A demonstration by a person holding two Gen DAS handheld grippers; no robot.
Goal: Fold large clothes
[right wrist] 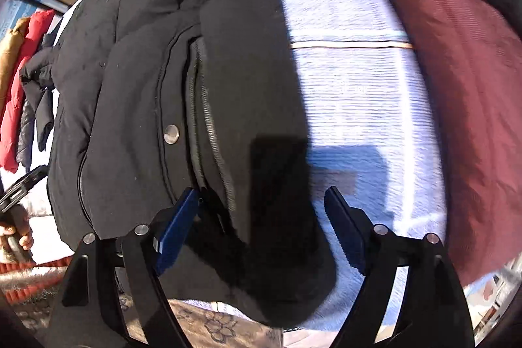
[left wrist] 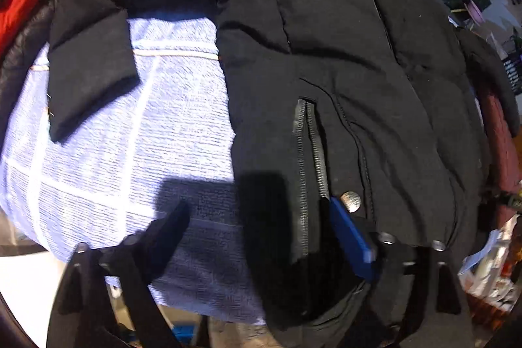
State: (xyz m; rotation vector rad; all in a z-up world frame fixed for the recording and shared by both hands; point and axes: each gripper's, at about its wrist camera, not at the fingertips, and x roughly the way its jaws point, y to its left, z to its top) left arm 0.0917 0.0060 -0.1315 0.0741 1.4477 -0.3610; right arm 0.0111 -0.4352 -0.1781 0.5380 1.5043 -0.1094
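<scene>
Black padded jacket (left wrist: pixel 326 54) lies spread, front up, on a pale blue blanket (left wrist: pixel 114 152), one sleeve (left wrist: pixel 88 61) bent out to the side. Both claws point down at its hem. Left claw (left wrist: pixel 257 217) stands spread across the hem's side edge beside the pocket zip (left wrist: pixel 310 158) and a metal snap (left wrist: pixel 350 201); right claw (right wrist: pixel 261 204) stands spread across the opposite edge. Neither is pinching cloth. No fold shows in the body, so folding seems barely begun, with sleeves and body left.

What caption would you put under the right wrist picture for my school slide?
Right gripper open astride the hem of a black puffer jacket spread on a pale blue blanket.
</scene>
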